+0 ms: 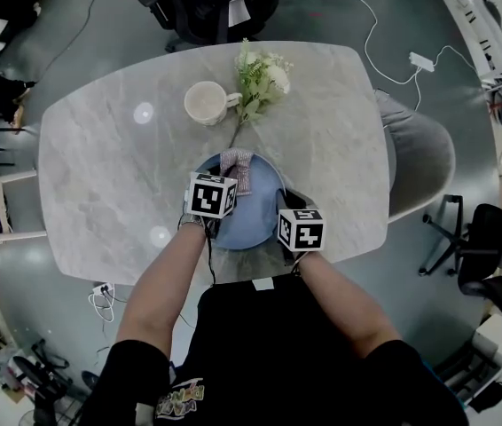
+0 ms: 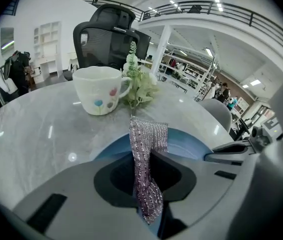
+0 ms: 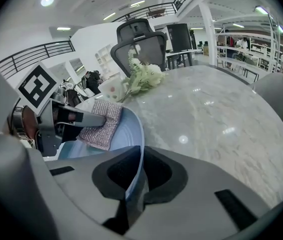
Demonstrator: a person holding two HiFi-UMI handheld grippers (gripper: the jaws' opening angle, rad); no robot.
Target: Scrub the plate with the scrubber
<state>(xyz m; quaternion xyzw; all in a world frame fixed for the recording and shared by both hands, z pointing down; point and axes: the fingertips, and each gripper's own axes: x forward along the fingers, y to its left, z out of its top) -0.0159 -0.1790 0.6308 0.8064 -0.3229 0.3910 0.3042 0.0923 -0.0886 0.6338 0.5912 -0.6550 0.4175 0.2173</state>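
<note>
A blue plate (image 1: 264,204) lies on the marble table near its front edge. Over the plate's far part hangs a silvery mesh scrubber (image 1: 238,170), and my left gripper (image 1: 226,172) is shut on it. In the left gripper view the scrubber (image 2: 149,144) runs up between the jaws, its free end drooping over the plate (image 2: 194,143). My right gripper (image 1: 285,202) is shut on the plate's near right rim. The right gripper view has that rim (image 3: 137,149) pinched edge-on between the jaws, with the scrubber (image 3: 101,125) resting on the plate to the left.
A white cup (image 1: 205,103) and a sprig of white flowers (image 1: 260,80) stand on the table (image 1: 109,167) beyond the plate. A grey chair (image 1: 419,153) sits at the table's right side. A black office chair (image 1: 207,3) stands at the far side.
</note>
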